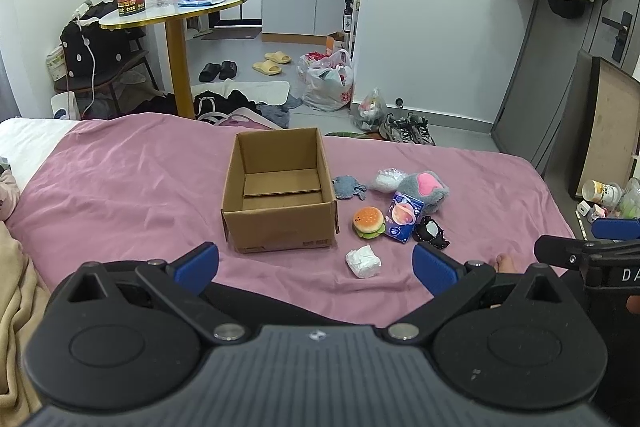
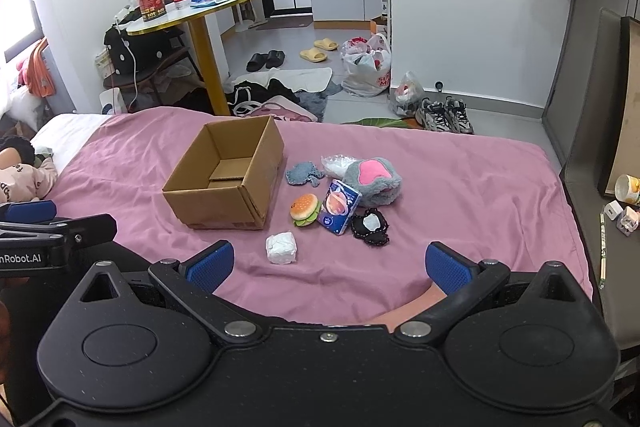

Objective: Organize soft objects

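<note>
Open cardboard box (image 1: pixel 280 191), upright and empty, on pink bedsheet (image 1: pixel 140 179). To its right, clustered: blue knitted toy (image 1: pixel 349 187), burger plush (image 1: pixel 369 221), grey-pink plush (image 1: pixel 428 189), blue packet (image 1: pixel 404 217), black pouch (image 1: pixel 430 231), white bundle (image 1: pixel 363 261).

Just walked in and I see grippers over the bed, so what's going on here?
A person holds a two-finger gripper in each hand above a pink bedspread. The left gripper and right gripper are both open and hold nothing. An empty cardboard box sits on the bed. Beside it lie the soft things, none packed yet: a burger toy, a grey and pink plush, a blue packet and a white bundle.
</note>
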The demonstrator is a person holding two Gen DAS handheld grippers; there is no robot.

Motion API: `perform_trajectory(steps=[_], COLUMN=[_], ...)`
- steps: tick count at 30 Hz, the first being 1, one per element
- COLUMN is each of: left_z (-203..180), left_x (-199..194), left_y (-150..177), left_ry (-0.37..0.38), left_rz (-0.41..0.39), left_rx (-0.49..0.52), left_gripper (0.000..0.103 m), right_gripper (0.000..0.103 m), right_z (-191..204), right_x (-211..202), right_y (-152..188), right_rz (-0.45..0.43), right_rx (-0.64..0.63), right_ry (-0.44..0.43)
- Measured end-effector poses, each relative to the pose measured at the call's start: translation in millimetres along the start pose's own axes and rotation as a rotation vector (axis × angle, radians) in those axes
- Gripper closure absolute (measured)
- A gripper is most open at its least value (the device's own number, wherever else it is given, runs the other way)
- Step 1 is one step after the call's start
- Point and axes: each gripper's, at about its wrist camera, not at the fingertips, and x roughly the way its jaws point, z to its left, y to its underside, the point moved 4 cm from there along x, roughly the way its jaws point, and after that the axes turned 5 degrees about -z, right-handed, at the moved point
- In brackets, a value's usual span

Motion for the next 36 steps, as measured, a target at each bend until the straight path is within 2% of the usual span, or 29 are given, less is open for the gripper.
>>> perform_trajectory(steps=[14,25,32,36], left_z=[-7,-17,-21,-26], left_x=[23,70,103,122], left_y=[-5,-1,2,1], left_ry=[0.014,0.042,0.045,0.047], left_rz=[0.012,0.068,0.11,0.14], left_rx=[0.003,-0.01,-0.026,-0.034], left_gripper=[0.001,0.003,0.004,0.005], right_gripper=[0.0,0.0,0.011,0.012], right_z=[-13,-32,-48,-53], right_x=[26,63,96,114], right_y=[3,2,3,2], right_rz=[0.03,0.062,0.11,0.132], right_rx=[0.043,0.104,0.181,0.193], right_ry=[-0.006,0.006,0.004,0.013])
